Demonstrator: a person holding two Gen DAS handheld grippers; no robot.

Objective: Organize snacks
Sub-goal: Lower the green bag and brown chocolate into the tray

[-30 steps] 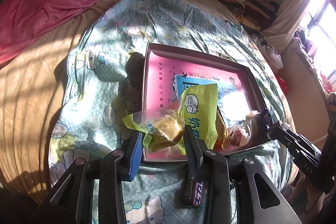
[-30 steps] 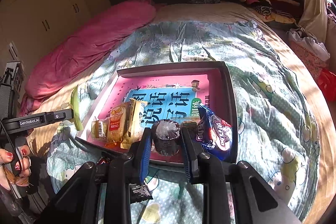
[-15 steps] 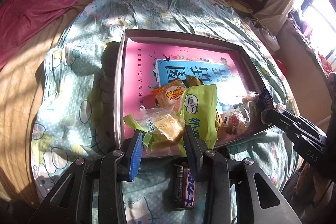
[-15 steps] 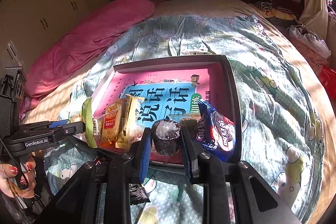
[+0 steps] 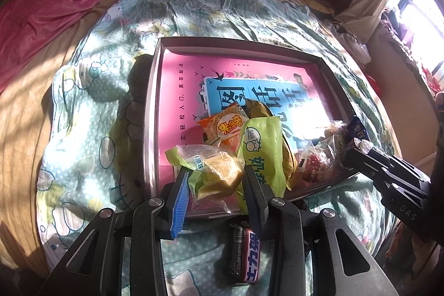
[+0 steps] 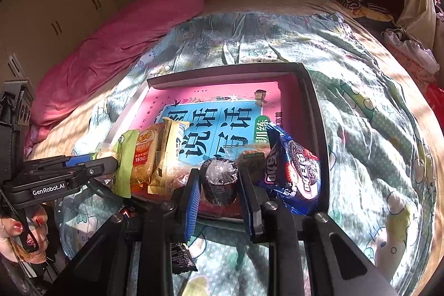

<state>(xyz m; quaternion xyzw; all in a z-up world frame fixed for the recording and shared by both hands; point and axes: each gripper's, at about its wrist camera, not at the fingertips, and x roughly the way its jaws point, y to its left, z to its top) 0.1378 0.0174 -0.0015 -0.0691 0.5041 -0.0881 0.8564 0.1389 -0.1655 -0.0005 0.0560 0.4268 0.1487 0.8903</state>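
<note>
Between my left gripper's (image 5: 216, 182) pads, a soft, crinkly cake packet (image 5: 213, 174) sits pinched mid-body; my right gripper (image 6: 219, 182) clamps a stiff, slippery-wrapped dark roll (image 6: 220, 182), both light.

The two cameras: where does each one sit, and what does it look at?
Left wrist: behind the left gripper, looking down at the tray; its fingers hold a clear cake packet.
Right wrist: behind the right gripper, fingers on a dark round snack; a hand shows.
Both share the tray.
</note>
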